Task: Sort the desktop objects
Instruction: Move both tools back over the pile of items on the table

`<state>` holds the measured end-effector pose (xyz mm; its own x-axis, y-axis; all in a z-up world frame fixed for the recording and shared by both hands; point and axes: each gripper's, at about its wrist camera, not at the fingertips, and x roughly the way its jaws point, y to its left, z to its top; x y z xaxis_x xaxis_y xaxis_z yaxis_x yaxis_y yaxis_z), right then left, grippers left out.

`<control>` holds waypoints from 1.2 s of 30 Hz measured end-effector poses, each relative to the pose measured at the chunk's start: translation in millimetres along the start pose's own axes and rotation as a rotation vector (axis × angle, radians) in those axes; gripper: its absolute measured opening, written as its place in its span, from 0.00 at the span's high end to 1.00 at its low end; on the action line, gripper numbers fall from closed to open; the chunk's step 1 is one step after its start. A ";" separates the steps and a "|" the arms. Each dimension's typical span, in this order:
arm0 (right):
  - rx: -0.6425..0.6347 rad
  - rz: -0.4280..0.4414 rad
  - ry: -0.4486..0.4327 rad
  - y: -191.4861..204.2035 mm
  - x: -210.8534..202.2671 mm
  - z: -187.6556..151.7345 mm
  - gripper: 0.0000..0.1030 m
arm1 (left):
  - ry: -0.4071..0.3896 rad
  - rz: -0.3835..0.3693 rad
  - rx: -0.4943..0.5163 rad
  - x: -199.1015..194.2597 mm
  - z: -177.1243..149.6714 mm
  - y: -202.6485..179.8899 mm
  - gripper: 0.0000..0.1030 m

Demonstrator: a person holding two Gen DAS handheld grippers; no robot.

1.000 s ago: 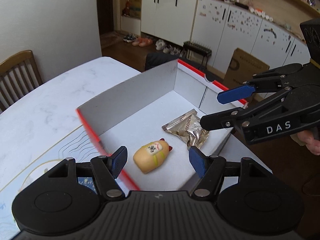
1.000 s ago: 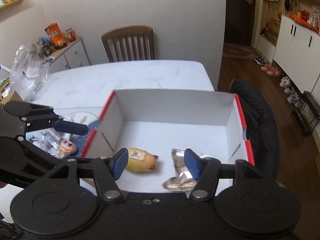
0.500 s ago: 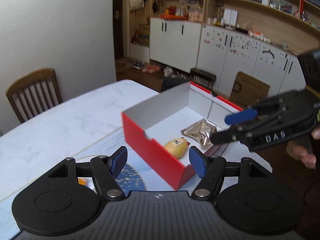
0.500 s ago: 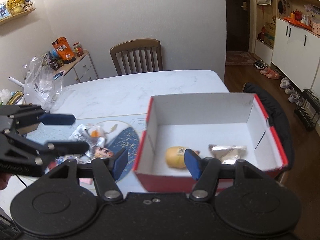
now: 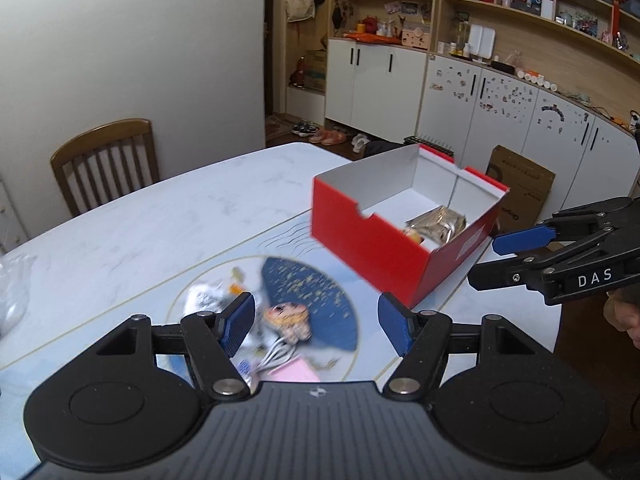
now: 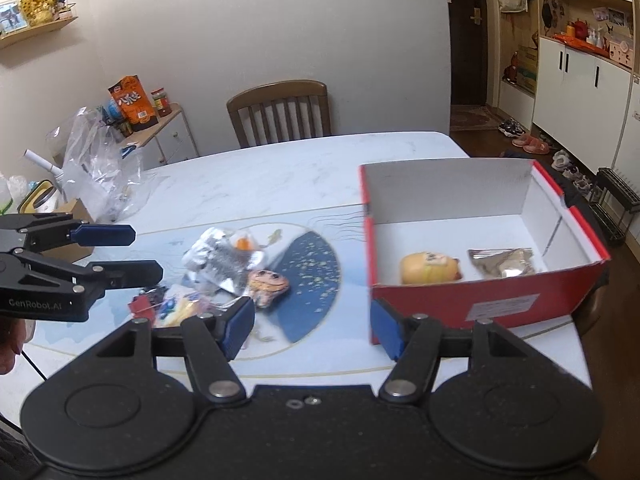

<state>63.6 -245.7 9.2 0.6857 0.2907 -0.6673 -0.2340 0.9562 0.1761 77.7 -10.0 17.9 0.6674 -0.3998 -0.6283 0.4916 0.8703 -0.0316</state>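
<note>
Left tongs: my left gripper point(image 5: 316, 322) is spread wide with nothing between its blue pads, held above the pile, well to the left of the red box point(image 5: 372, 248) as my left camera sees it.
Right tongs: my right gripper point(image 6: 313, 328) is also gaping and empty — its right pad sits just in front of the red box's near left corner point(image 6: 472, 304) in my right camera's view.
Red box: it stands on the white table point(image 6: 280, 176), right of the pile, with its top open and white walls inside.
Inside the box: a yellow toy point(image 6: 429, 268) lies on the floor next to a silver foil packet point(image 6: 503, 263), the toy toward the box's left side, the packet toward its right; they lie close together.
Pile left of the box: a crumpled foil wrapper point(image 6: 218, 258), an orange face toy point(image 6: 267, 282) just beside it on the box side, and a few small bits I cannot name through the blur — all on the blue-patterned mat point(image 6: 308, 276).
Pile and my tongs: the orange face toy point(image 5: 289, 320) shows between my left pads in the left view, lower than them and not touched; from the right camera it lies just beyond my left pad.
Behind the box: a wooden chair point(image 6: 280, 114) stands at the table's far edge.
</note>
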 end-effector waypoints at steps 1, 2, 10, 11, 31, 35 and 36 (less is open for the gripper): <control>-0.004 0.000 -0.001 6.6 1.4 -1.7 0.37 | -0.002 0.004 -0.008 -3.7 -4.8 4.9 0.35; -0.009 0.003 0.000 12.8 3.2 -2.9 0.37 | -0.002 0.007 -0.015 -6.8 -9.3 9.9 0.35; -0.037 0.023 0.014 53.0 22.4 -10.4 0.33 | 0.007 0.038 -0.091 -26.0 -47.3 51.7 0.19; -0.039 0.025 0.018 56.8 25.8 -11.5 0.33 | 0.007 0.040 -0.104 -27.2 -53.0 56.9 0.18; -0.136 0.022 0.098 101.7 87.9 -26.0 0.19 | 0.040 0.119 -0.140 -10.6 -116.4 101.2 0.15; -0.153 0.008 0.115 102.3 101.1 -27.1 0.19 | 0.050 0.127 -0.119 1.2 -121.5 103.0 0.15; -0.159 0.006 0.117 102.5 104.1 -27.5 0.19 | 0.052 0.131 -0.113 4.2 -122.2 103.7 0.15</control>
<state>92.0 -118.4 -62.1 0.6013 0.2818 -0.7477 -0.3502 0.9340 0.0704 63.1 113.7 -83.0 0.6904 -0.2685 -0.6718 0.3349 0.9417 -0.0322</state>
